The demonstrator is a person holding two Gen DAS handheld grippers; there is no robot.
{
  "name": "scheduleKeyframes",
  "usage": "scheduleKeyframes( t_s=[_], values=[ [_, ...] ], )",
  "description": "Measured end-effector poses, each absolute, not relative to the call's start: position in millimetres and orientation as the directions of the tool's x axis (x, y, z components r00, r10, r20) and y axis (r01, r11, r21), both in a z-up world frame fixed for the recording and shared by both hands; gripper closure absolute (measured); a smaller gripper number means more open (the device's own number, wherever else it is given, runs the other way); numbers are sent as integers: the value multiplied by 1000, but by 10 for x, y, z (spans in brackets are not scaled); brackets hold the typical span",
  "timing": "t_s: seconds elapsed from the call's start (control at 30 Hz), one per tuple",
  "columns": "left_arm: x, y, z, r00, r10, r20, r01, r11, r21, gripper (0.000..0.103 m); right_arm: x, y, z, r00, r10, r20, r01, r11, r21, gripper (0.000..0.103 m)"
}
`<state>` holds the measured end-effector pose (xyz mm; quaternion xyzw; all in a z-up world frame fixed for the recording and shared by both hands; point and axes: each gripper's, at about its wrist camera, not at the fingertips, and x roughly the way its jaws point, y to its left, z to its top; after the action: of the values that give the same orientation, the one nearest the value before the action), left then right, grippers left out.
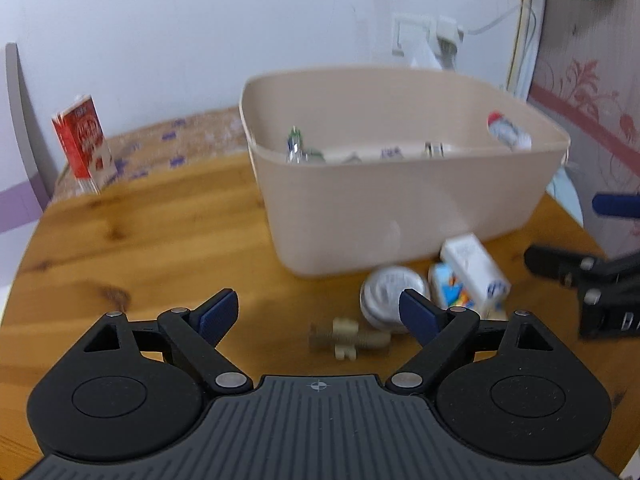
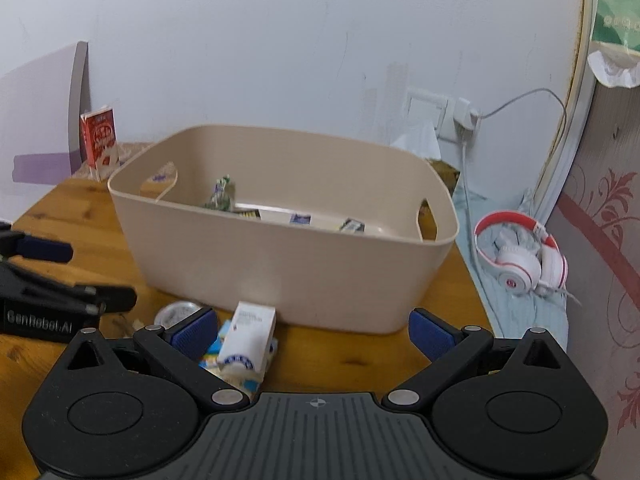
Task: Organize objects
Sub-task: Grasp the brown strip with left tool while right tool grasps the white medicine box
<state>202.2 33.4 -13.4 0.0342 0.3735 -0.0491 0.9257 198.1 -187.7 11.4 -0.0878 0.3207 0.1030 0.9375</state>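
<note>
1. Left wrist view: the left gripper (image 1: 318, 314) hangs over the wooden surface (image 1: 140, 232) with its blue-padded fingers (image 1: 218, 314) spread wide and nothing between them.
2. Just ahead of the fingers a beige plastic bolt with a wing nut (image 1: 346, 338) lies on the surface, not touched.
3. Beyond it a round silver tin (image 1: 390, 286) rests close to the beige bin (image 1: 400, 208); part of it is hidden behind the right-hand finger.
4. Beside the tin lie a small blue-and-white carton (image 1: 450, 290) and a white box (image 1: 476, 266), the box leaning over the carton, both near the bin's front wall.
5. Inside the bin several small packages and a red-capped white tube (image 1: 508, 130) show, blurred.
6. A red-and-white carton (image 1: 84, 144) stands upright at the far left corner of the surface, well apart from the bin.
7. The right gripper (image 1: 580, 280) enters at the right edge.
8. Right wrist view: the right gripper (image 2: 316, 334) also has its fingers (image 2: 194, 332) fully apart and empty, over the surface's near right part.
9. The white box (image 2: 248, 336) sits just inside the left-hand finger, not pressed by it.
10. The bin (image 2: 288, 276) stands straight ahead, its front wall close to the fingertips.
11. The left gripper (image 2: 60, 280) shows at the left edge.
12. White-and-red headphones (image 2: 520, 256) lie on a pale cloth (image 2: 516, 312) beyond the surface's right edge.
</note>
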Motion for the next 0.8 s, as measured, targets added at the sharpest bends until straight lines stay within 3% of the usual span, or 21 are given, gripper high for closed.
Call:
scheduleKeyframes(
  t_s=[0.6,0.8],
  values=[
    [2128,257,-590,646,-90,-758,140,990,2,14,2050,-1845,-168,737,168,-655,-255,966,-39,0],
    [2182,265,-631,664,-88,-742,151,988,19,14,2147,-1728,-279,710,196,-677,-291,956,-27,0]
  ],
)
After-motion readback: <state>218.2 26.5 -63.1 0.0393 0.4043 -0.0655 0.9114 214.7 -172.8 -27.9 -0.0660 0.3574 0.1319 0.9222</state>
